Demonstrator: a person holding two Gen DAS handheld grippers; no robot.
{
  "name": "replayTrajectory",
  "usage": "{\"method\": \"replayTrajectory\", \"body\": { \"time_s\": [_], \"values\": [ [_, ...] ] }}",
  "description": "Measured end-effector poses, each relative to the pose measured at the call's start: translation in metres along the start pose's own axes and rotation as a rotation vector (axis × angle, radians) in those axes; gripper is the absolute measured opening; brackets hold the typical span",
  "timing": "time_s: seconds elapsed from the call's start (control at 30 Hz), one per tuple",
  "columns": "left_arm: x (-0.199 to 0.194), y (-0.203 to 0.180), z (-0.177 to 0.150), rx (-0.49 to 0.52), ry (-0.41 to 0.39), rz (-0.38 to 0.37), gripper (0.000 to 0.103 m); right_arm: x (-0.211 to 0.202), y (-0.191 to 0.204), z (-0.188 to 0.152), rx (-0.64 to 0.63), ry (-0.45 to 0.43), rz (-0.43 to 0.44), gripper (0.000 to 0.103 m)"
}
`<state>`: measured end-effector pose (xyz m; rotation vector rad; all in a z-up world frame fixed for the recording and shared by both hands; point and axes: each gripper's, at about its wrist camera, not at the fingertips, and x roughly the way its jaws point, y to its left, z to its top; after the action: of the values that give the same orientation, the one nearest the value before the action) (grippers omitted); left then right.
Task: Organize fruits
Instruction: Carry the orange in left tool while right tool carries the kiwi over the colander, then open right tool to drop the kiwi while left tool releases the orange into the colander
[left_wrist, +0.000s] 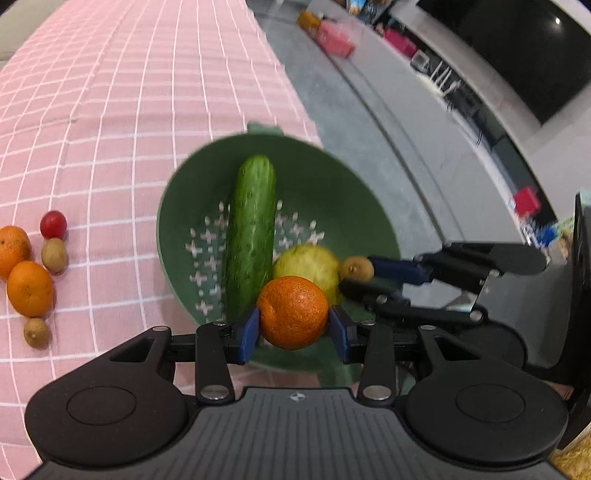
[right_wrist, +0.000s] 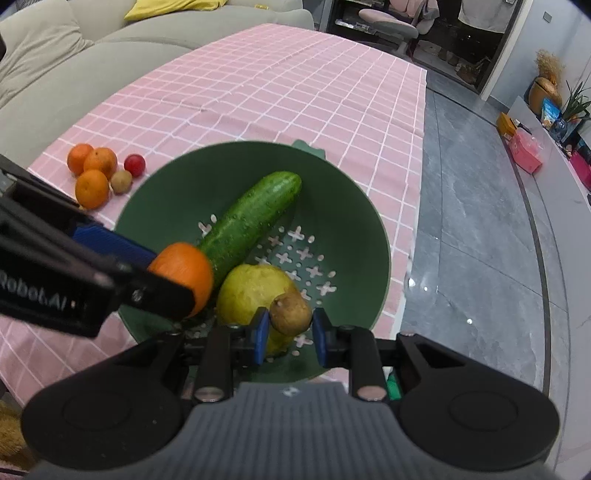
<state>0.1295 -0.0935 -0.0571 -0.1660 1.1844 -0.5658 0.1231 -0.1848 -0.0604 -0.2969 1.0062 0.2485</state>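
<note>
A: Left gripper (left_wrist: 293, 326) is clamped on an orange (left_wrist: 292, 311), with the blue pads touching both its sides. It hangs over the green bowl (left_wrist: 173, 206), near the rim at 6 o'clock.

B: And the right gripper (right_wrist: 288, 330)?

A: It is clamped on a small brown fruit (right_wrist: 291, 312), maybe a kiwi, I cannot say surely. This one hangs just over the pear (right_wrist: 251, 291) at the 5 o'clock side of the bowl.

B: What lies inside already?

A: A cucumber (right_wrist: 251, 221) across the middle, from 7 to 1 o'clock in the right view, and the pear beside its lower end. On the desk (right_wrist: 258, 92), well apart from the bowl at 10 o'clock, wait three more oranges (right_wrist: 92, 188), a red fruit (right_wrist: 134, 164) and another brown fruit (right_wrist: 121, 181). The left view shows one more brown fruit (left_wrist: 37, 332).

B: What can go wrong from here?

A: The two grippers are very near to each other, so I think they may collide if both go down together. The orange is held close to the rim; if it is released there, it may roll out to the desk. The brown fruit, dropped on the round pear, may bounce or slide off. Also the bowl stands at the desk edge, with the floor just beside, so a push could tip it.
</note>
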Motion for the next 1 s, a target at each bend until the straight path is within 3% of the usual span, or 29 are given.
{"method": "replayTrajectory", "body": {
  "time_s": [0.43,0.6,0.73,1.0],
  "values": [
    [0.005,-0.004,-0.001,0.029,0.032,0.011,0.049,-0.001,0.001,-0.002,-0.023,0.021,-0.018,0.025],
    [-0.002,0.000,-0.001,0.002,0.014,-0.014,0.059,-0.005,0.003,-0.001,-0.033,0.014,-0.032,0.038],
    [-0.013,-0.001,0.000,0.010,-0.011,-0.005,0.060,-0.013,0.004,0.000,-0.040,-0.005,-0.049,0.043],
    [-0.045,0.005,0.001,-0.001,-0.106,0.019,0.060,-0.037,0.011,0.008,-0.007,-0.087,-0.083,0.063]
  ]
}}
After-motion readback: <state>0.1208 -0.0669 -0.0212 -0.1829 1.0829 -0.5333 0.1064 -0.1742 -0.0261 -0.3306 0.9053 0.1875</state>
